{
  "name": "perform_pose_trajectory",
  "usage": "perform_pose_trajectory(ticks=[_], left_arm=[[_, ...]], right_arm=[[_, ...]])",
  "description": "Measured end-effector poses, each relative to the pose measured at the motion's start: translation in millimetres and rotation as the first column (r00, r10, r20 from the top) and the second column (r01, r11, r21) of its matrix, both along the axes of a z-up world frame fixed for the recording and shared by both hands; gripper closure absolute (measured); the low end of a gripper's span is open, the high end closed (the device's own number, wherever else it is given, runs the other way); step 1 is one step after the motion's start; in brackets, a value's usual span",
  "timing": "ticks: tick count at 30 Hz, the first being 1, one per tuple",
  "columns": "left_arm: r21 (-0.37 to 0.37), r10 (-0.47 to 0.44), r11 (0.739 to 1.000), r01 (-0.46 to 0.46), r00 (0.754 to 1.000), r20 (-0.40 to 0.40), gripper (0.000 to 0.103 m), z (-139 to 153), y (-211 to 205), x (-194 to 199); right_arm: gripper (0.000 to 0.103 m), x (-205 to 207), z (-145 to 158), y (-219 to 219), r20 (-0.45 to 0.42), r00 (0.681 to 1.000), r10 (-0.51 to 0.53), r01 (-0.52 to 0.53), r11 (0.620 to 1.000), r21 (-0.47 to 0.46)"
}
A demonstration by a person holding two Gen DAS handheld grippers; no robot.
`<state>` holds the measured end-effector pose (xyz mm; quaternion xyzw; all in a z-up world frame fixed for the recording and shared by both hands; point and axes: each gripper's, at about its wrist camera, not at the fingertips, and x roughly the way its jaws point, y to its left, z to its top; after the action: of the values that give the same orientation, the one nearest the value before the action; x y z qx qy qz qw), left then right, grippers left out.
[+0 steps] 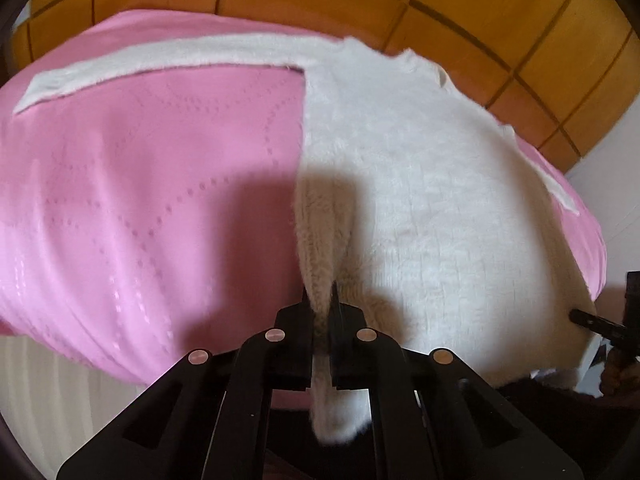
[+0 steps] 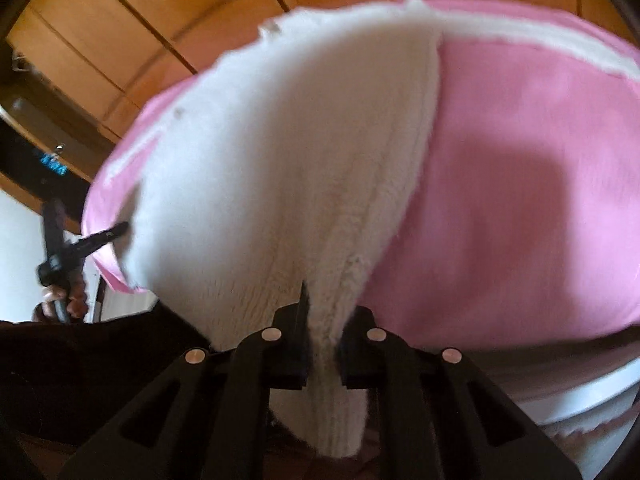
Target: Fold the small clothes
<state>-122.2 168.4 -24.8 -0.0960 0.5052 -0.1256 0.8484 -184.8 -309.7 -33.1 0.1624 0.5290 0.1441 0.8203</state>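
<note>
A small white fuzzy sweater lies on a pink quilted cover, one sleeve stretched out to the left along the far side. My left gripper is shut on a pinched fold of the sweater's near hem, which hangs down between the fingers. My right gripper is shut on another part of the same sweater, with the hem draped through it. The right gripper also shows at the right edge of the left wrist view, and the left gripper shows at the left of the right wrist view.
The pink cover lies over a rounded padded surface. Orange-brown wooden panelling stands behind it. A white surface shows below the cover's near edge. A dark garment is at the lower left in the right wrist view.
</note>
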Motion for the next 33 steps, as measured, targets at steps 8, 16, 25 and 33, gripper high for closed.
perform_pose_trajectory(ticks=[8, 16, 25, 33], left_arm=[[-0.013, 0.026, 1.000, -0.024, 0.986, 0.166, 0.053, 45, -21, 14], [0.038, -0.127, 0.992, 0.121, 0.972, 0.197, 0.043, 37, -122, 70], [0.073, -0.137, 0.989, 0.130, 0.985, 0.106, 0.037, -6, -157, 96], [0.118, -0.143, 0.984, 0.130, 0.984, 0.104, 0.020, -10, -174, 97]], right_arm=[[0.062, 14, 6, -39, 0.016, 0.991, -0.131, 0.129, 0.989, 0.074], [0.057, 51, -1, -127, 0.029, 0.890, -0.454, 0.446, 0.883, 0.146], [0.058, 121, -7, -237, 0.044, 0.705, -0.708, 0.684, 0.695, 0.222], [0.065, 179, -13, -336, -0.016, 0.478, -0.878, 0.840, 0.452, 0.299]])
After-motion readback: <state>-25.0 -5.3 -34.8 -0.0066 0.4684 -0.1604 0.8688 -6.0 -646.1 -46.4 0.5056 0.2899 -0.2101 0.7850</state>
